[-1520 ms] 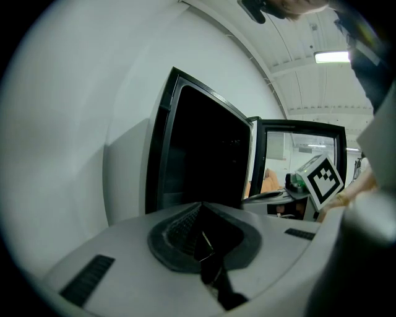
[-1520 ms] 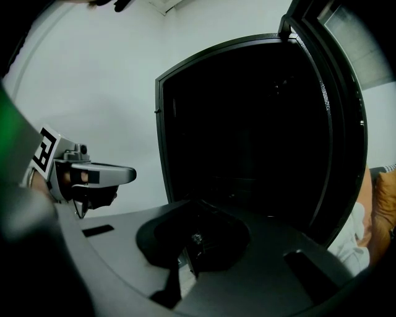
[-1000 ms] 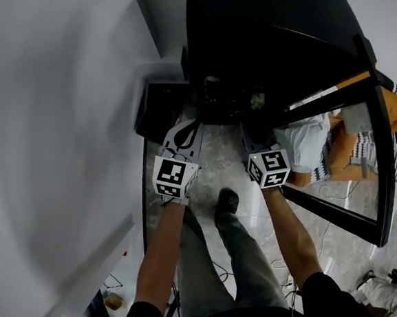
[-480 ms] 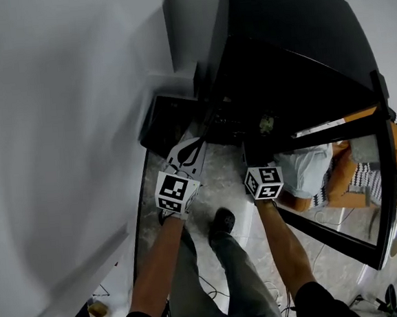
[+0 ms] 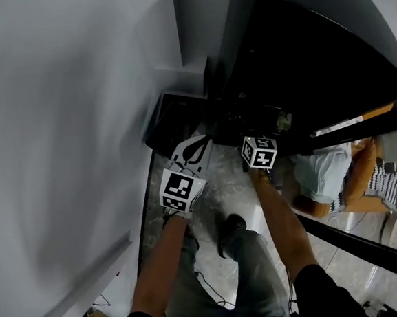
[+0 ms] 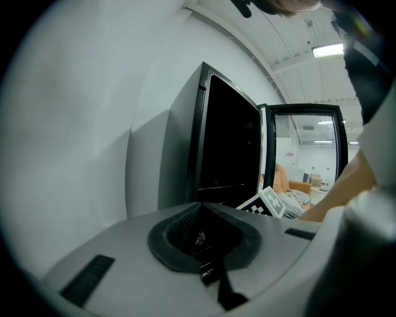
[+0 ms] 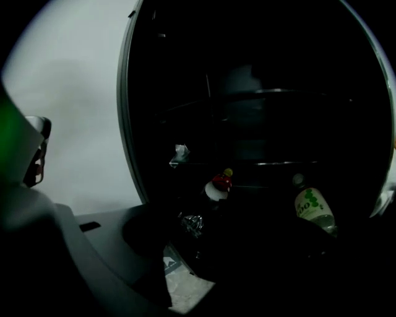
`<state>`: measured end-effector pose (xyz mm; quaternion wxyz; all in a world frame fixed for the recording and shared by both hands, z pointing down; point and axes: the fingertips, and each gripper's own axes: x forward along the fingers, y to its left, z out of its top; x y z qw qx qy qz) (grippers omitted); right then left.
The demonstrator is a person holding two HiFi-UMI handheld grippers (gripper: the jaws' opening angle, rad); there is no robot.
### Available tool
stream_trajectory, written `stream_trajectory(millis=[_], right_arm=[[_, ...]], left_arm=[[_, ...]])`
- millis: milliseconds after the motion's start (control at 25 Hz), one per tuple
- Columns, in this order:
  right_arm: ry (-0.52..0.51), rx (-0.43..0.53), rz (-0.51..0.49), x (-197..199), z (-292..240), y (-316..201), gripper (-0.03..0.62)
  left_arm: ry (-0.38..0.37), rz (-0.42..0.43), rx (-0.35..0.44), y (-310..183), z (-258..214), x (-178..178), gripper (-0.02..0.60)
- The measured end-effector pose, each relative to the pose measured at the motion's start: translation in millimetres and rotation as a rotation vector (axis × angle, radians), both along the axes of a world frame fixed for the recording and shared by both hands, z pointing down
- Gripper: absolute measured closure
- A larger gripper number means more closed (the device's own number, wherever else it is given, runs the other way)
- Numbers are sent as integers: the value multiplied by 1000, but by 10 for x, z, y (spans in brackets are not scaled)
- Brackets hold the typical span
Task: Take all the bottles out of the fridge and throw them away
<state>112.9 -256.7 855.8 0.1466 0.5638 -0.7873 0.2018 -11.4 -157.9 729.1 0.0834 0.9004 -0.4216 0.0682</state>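
The left gripper (image 5: 198,137) is held low over the pale stone floor (image 5: 223,187), close beside the foot of the white wall (image 5: 58,132). Its jaws are seen drawn together, with nothing between them. The right gripper (image 5: 252,134) is carried a little further in, at the open front of the black fridge (image 5: 300,56). Its jaws have just been opening and are now set apart; only a patch of floor is seen through the gap, and no bottle is clasped. Beyond them, low inside the dark fridge, a red-capped bottle (image 7: 218,184) is seen to the left and a green-labelled bottle (image 7: 312,210) to the right, apart from each other. The glass door (image 5: 366,174) is swung wide to the right, so that a lane of floor is left open between wall and door.
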Motion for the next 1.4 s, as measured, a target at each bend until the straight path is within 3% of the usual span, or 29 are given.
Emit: stream_trajectory(millis=[200,520,720,960,1160,1400], right_arm=[[-10,-8,31,-91,317,-233,335],[49,-5,60,-31,591,-294,321],[131,31,5,-75,540,-360,297],[189,-38,5,-52,728,-481,278],[176,-37,1,35,599,-200,279],[138,-121,31,203,87,508,279]], left_arm=[[-16,7,31,-70,178,-87,578],[-34,30,69,-181,317,-92,578],[-34,47,81,-203,319,-13,578],[-49,67,94,-201,378,55,578],[-58,62,63,-127,278,11,578],[-43,64,11,80,-290,65,578]])
